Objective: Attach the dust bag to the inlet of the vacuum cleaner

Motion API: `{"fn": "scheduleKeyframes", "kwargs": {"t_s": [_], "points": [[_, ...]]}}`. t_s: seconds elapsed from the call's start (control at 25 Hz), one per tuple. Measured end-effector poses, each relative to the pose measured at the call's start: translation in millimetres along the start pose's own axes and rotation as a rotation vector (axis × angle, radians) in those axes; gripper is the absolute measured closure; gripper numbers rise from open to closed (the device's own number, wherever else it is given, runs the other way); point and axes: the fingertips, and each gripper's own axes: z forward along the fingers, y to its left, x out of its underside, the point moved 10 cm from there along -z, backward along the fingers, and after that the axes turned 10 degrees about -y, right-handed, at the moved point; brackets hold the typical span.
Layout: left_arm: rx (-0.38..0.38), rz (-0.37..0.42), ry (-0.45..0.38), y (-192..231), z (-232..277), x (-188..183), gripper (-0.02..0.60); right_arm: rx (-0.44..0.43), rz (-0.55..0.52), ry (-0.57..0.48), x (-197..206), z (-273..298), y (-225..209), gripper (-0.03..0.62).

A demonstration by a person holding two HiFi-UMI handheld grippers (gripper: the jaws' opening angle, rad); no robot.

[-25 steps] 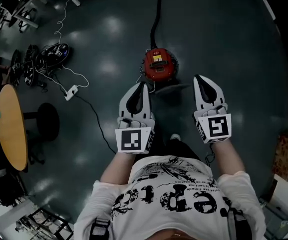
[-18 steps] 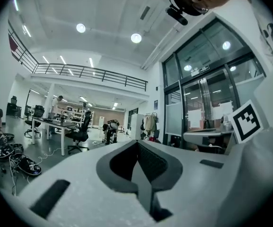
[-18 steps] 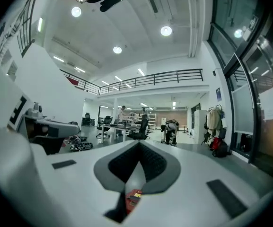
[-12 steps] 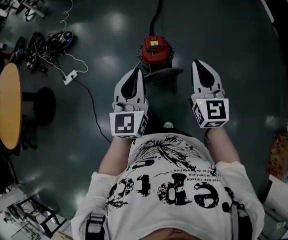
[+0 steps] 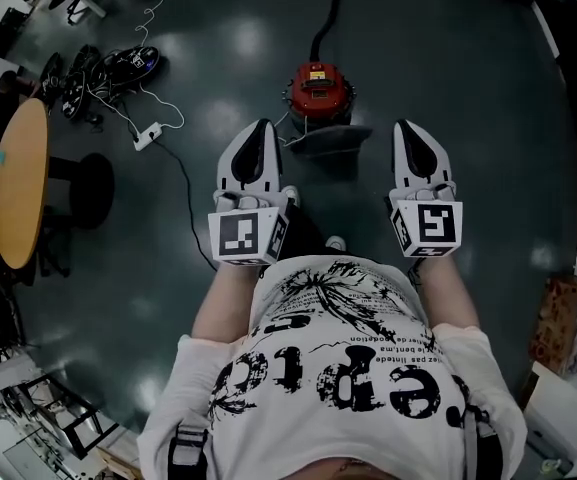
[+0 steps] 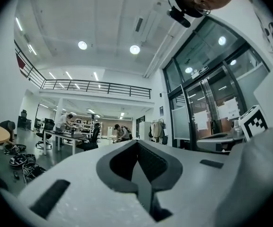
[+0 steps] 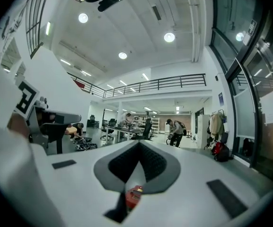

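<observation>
Both arms held forward, left gripper (image 5: 260, 130) and right gripper (image 5: 409, 131) level, jaws together, empty

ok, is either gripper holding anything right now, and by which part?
Nothing is held. The left gripper and the right gripper both have their jaws together with nothing between them. The red vacuum cleaner stands on the floor ahead, untouched.

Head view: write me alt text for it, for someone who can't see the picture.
A person, seen from above, holds the left gripper and right gripper level, both shut and empty, over a dark floor. Between them ahead stands a red vacuum, a grey dust bag lying just before it; a round table is at far left.
</observation>
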Motion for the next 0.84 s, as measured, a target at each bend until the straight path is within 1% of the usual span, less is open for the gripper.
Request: {"fn": "scheduleKeyframes", "kwargs": {"t_s": [0.28,0.6,0.84], "points": [[-0.008,-0.013,0.021,-6,-11,4,0.577,0.010,0.008,0.012,6,-17,-8,0.594],[-0.030,-0.020,0.052,-1,-18,7,0.577,0.001,0.002,0.038,11,-19,-6,0.594],[-0.036,-0.005,0.057,-4,-13,9,0.577,-0.005,0.007,0.052,14,-16,-10,0.594]]}}
